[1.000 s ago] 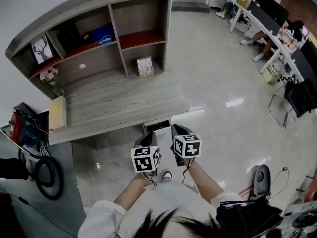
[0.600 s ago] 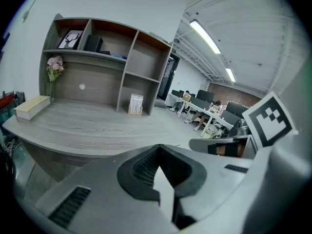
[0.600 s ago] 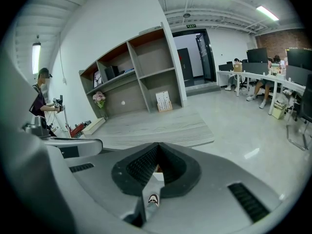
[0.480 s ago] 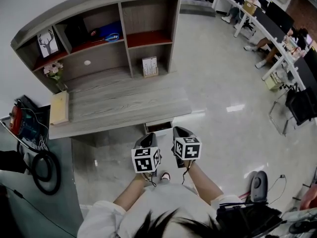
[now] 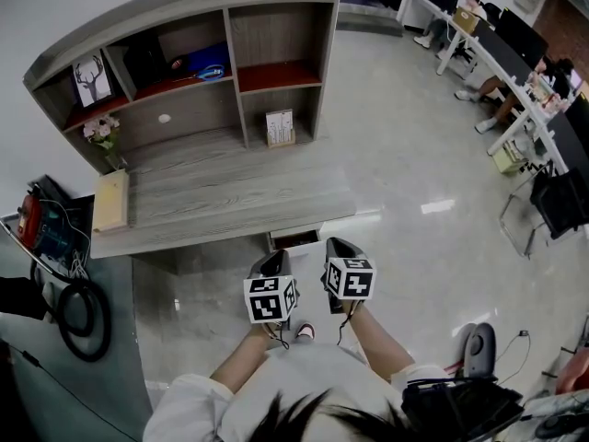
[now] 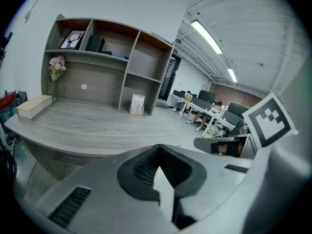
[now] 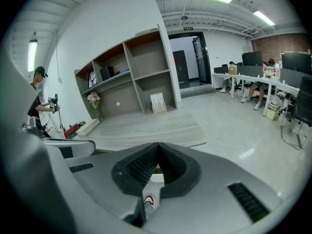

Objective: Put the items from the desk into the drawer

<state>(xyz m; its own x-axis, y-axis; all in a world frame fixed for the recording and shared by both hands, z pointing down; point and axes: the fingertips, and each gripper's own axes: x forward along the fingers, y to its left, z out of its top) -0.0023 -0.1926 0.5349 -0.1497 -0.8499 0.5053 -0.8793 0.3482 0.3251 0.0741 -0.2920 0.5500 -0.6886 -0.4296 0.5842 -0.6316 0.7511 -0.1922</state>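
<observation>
A grey wooden desk (image 5: 230,201) with a shelf unit stands in front of me. On it lie a long beige box (image 5: 109,201) at the left end and a small white calendar card (image 5: 280,127) in a lower compartment. A shallow drawer (image 5: 294,239) under the desk's front edge stands slightly open. My left gripper (image 5: 272,258) and right gripper (image 5: 333,245) hang side by side just before that drawer, both shut with nothing in them. In the left gripper view the jaw tips (image 6: 158,147) meet; the right gripper's tips (image 7: 158,145) meet too.
A flower vase (image 5: 99,134), a deer picture (image 5: 91,78) and a blue item (image 5: 204,63) sit on the shelves. Cables and a black hose (image 5: 83,320) lie on the floor at left. Office desks with seated people (image 5: 515,53) fill the far right. A person (image 7: 39,96) stands at left.
The head view has shifted slightly, so the desk sits a little further right and lower. Both grippers stay in the same spot, still shut.
</observation>
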